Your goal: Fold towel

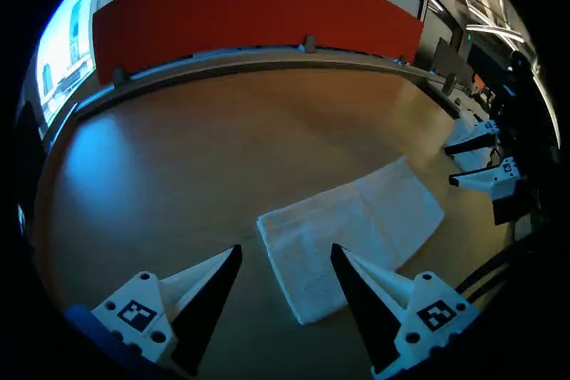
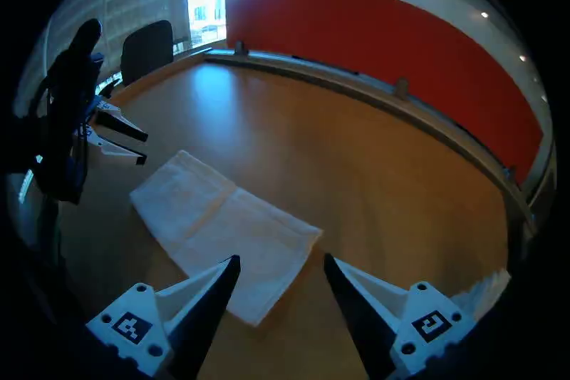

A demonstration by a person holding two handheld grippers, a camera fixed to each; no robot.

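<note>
A white towel point(image 1: 356, 234) lies flat on the wooden table, folded into a long rectangle with a crease across its middle. My left gripper point(image 1: 285, 255) hovers open over the towel's near end, nothing between its fingers. Farther off at the right, the right gripper point(image 1: 463, 162) stands open beyond the towel's other end. In the right gripper view the same towel point(image 2: 224, 227) stretches from left to lower middle, and my right gripper point(image 2: 281, 266) is open just above its near end. The left gripper point(image 2: 128, 145) shows open at the far left, held by a dark-sleeved arm.
The wooden table point(image 1: 214, 152) curves away to a red partition point(image 1: 249, 16) along its far edge. A dark office chair point(image 2: 146, 48) stands behind the table's left corner. Some white cloth point(image 2: 491, 287) shows at the lower right edge.
</note>
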